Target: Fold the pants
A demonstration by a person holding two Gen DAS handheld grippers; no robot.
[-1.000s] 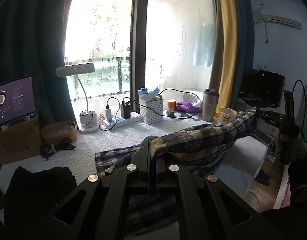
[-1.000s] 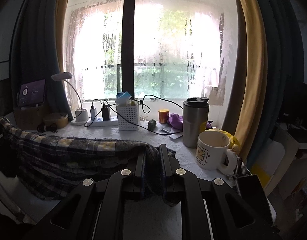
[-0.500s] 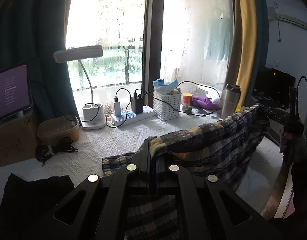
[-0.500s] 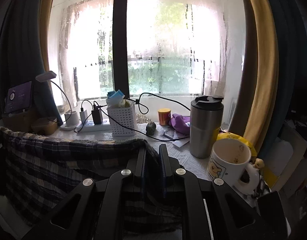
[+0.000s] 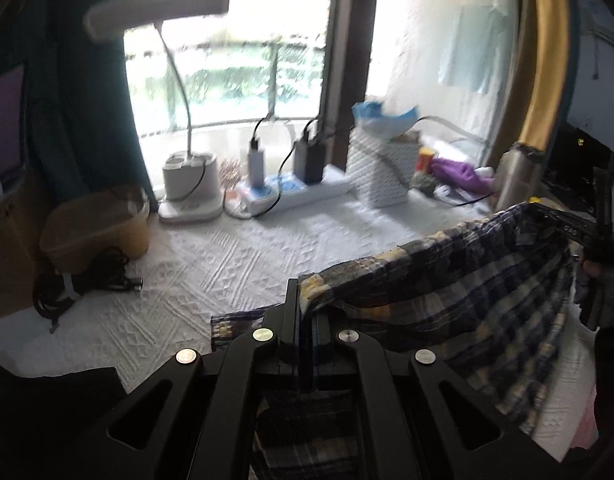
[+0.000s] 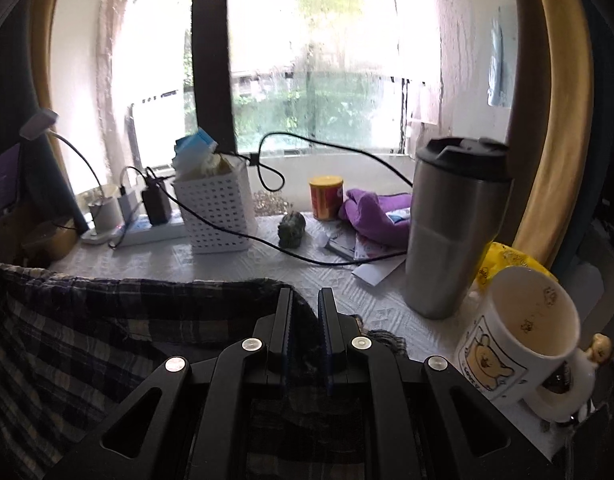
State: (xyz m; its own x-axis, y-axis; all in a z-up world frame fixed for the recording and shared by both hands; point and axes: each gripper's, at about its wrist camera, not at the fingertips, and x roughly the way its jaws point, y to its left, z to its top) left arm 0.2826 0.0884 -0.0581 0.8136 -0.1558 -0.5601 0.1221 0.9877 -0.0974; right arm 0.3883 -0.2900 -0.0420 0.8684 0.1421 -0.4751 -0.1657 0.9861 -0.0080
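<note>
The plaid pants (image 5: pixel 459 304) in dark blue, white and yellow hang stretched between my two grippers above the white textured tabletop (image 5: pixel 243 256). My left gripper (image 5: pixel 306 300) is shut on one end of the pants' upper edge. My right gripper (image 6: pixel 306 308) is shut on the other end; the cloth (image 6: pixel 107 332) spreads away to its left. In the left wrist view the right gripper (image 5: pixel 579 228) shows at the far right, holding the edge up. Lower folds of the pants lie on the table under my left gripper.
Along the window stand a desk lamp (image 5: pixel 189 184), a power strip with chargers (image 5: pixel 291 192), a white perforated basket (image 6: pixel 219 212), a steel tumbler (image 6: pixel 451 232) and a bear mug (image 6: pixel 519 340) close to my right gripper. Black cloth (image 5: pixel 47 404) lies at front left.
Both grippers have moved forward toward the window, carrying the held edge of the pants; the lamp, basket, tumbler and mug now look closer. Both grips are unchanged.
</note>
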